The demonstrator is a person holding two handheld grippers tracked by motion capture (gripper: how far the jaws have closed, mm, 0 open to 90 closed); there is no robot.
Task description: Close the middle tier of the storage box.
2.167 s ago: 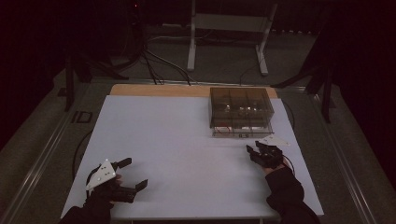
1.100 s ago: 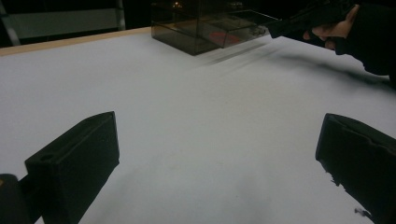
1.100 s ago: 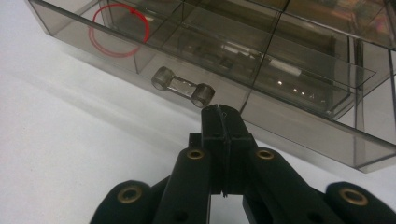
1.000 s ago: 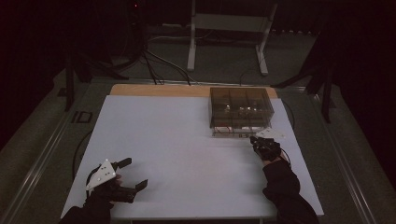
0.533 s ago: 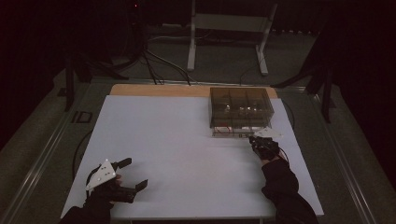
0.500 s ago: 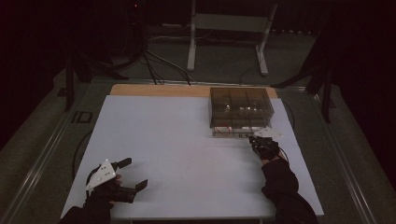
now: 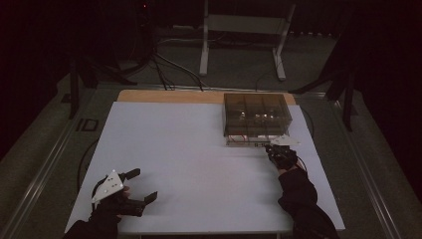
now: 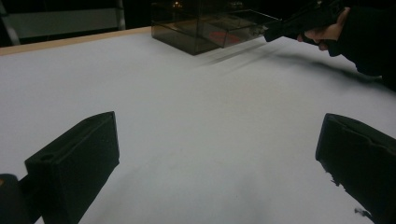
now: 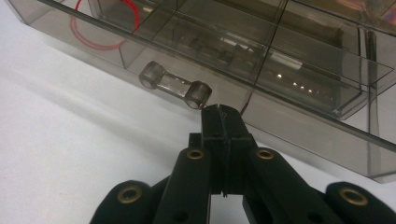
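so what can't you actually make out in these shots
- Contents of the smoky plastic box: high view, too small and dark behind tinted walls.
- Whether the right gripper, jaws shut, touches the box's clear handle: right gripper view, too close to tell.
- Right hand: left gripper view, cut off by the top edge.

You're working in a dim room, with the light falling mostly on the white tabletop (image 7: pixel 199 159) while everything beyond it is sinking into darkness. A strip of bare wood (image 7: pixel 169 96) is showing along the table's far edge. Behind it, a white metal stand (image 7: pixel 244 30) is standing on the grey floor (image 7: pixel 239 74), and black cables (image 7: pixel 164 64) are trailing across that floor. A metal rail (image 7: pixel 45 169) is running along your left side, and dark frame legs (image 7: pixel 348 94) are rising at the far right.
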